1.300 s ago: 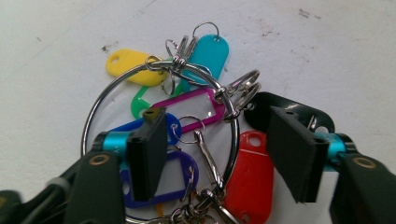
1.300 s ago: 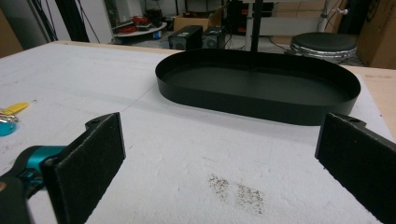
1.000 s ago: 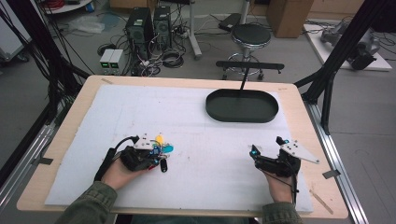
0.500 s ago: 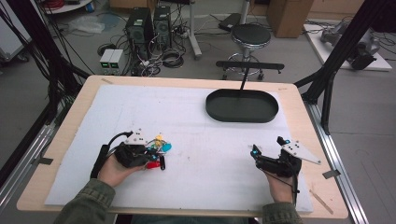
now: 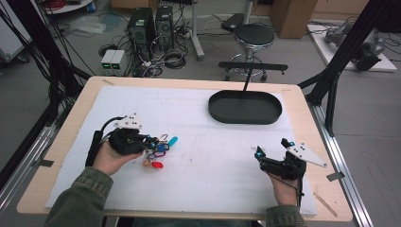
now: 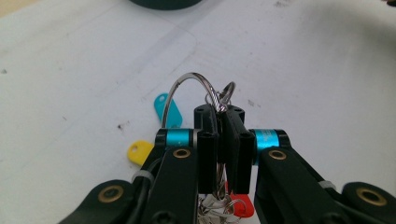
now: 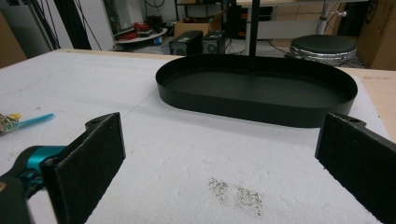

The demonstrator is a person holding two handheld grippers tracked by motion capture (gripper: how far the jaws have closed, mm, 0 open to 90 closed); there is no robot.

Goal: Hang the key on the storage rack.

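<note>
Your left tool (image 6: 223,140) is clamped on the key ring (image 6: 196,88), its tags hanging beneath the tool. Next, judge a carry toward the black tray (image 5: 245,108) ahead; your right tool (image 7: 219,154) waits open.

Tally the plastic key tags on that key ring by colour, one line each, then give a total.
Teal plastic key tag: 1
Yellow plastic key tag: 1
Red plastic key tag: 1
Blue plastic key tag: 1
Total: 4 tags that can be told apart, all hanging from the silver metal key ring pinched in the left gripper; others may be hidden behind its jaws.
</note>
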